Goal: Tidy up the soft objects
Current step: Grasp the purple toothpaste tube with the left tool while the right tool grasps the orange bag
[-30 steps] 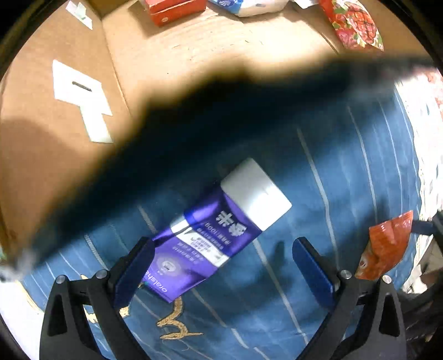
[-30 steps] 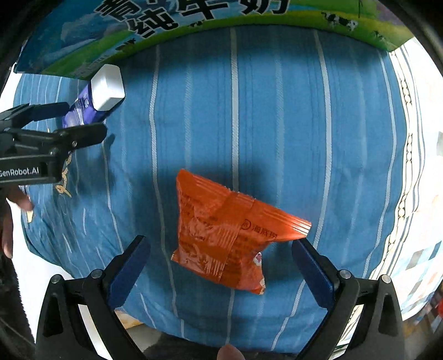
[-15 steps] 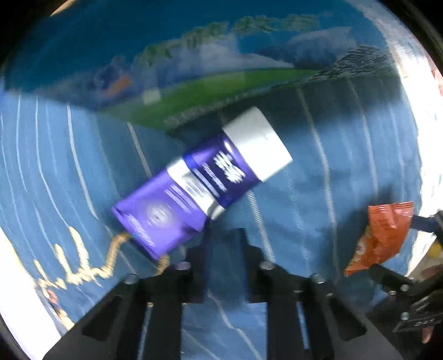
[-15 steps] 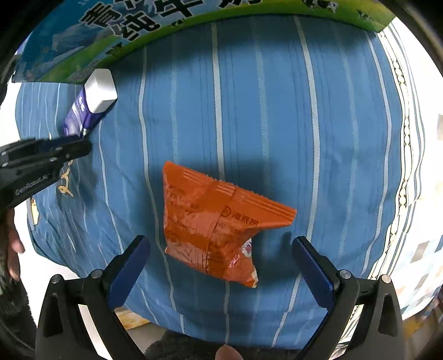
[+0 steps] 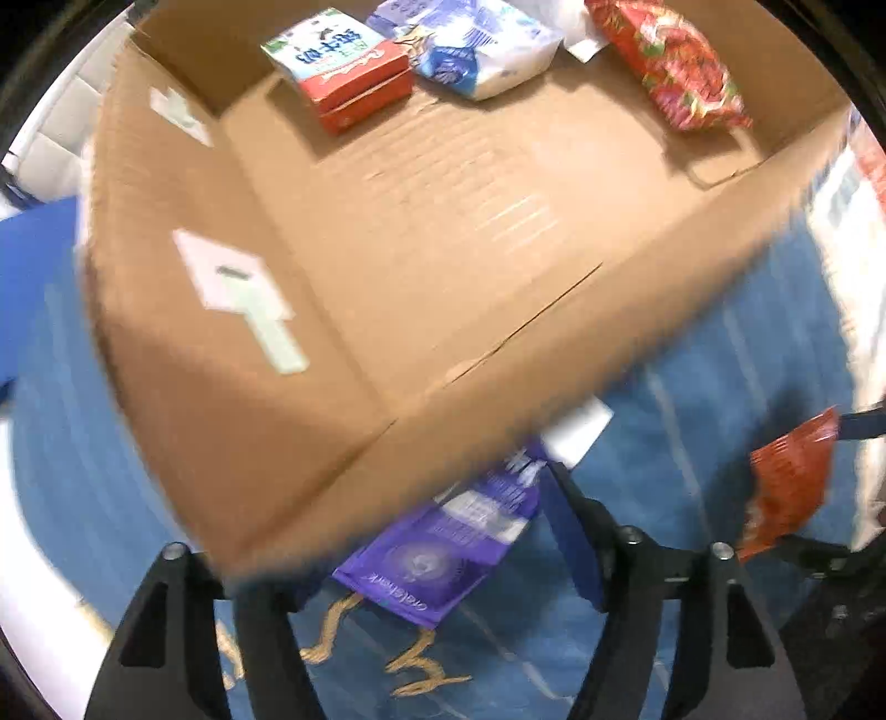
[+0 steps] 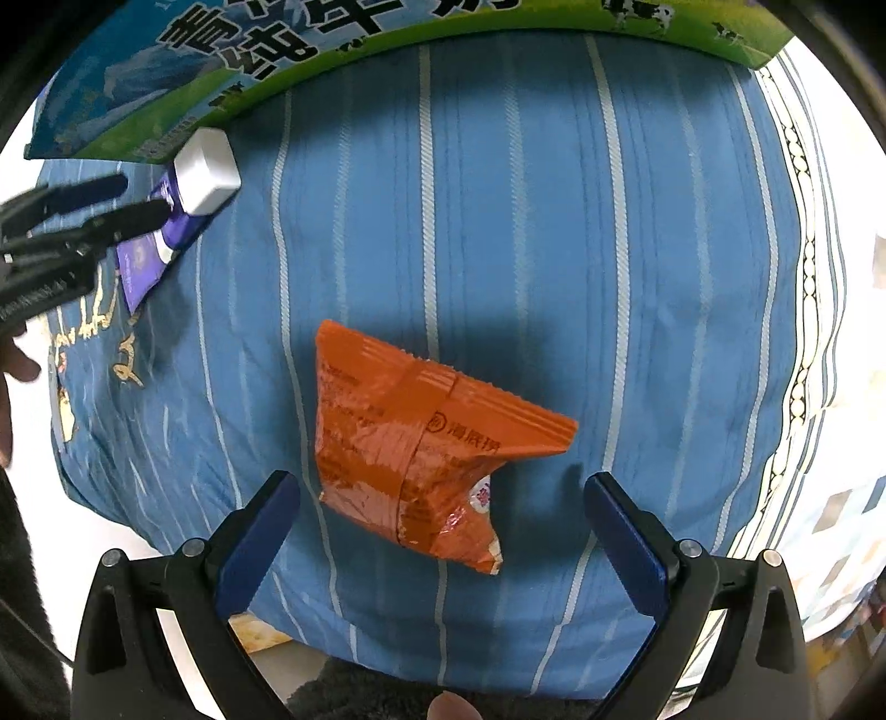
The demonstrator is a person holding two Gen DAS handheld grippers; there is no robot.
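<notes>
**Two soft packs lying on the striped blue cloth, box just behind**

We are holding the left gripper (image 5: 437,531) low over the blue striped cloth (image 6: 554,249), and its fingers are standing apart on either side of the purple tube (image 5: 443,548), which is lying flat on the cloth with its white cap (image 5: 576,432) pointing toward the cardboard box (image 5: 387,277). The left finger is partly hidden by the blurred box edge, so we cannot tell whether either finger is touching the tube. The box is sitting just beyond the tube, its near wall reaching over part of it in the left wrist view. Inside, at the far end, we are seeing a red and white carton (image 5: 343,72), a blue and white pack (image 5: 476,44) and a red patterned bag (image 5: 675,72).

We are holding the right gripper (image 6: 437,531) over the orange snack packet (image 6: 421,443), fingers wide apart and clear of it. The packet is resting crumpled on the cloth between them, well apart from the tube, which lies against the box's printed outer wall (image 6: 332,55).
</notes>
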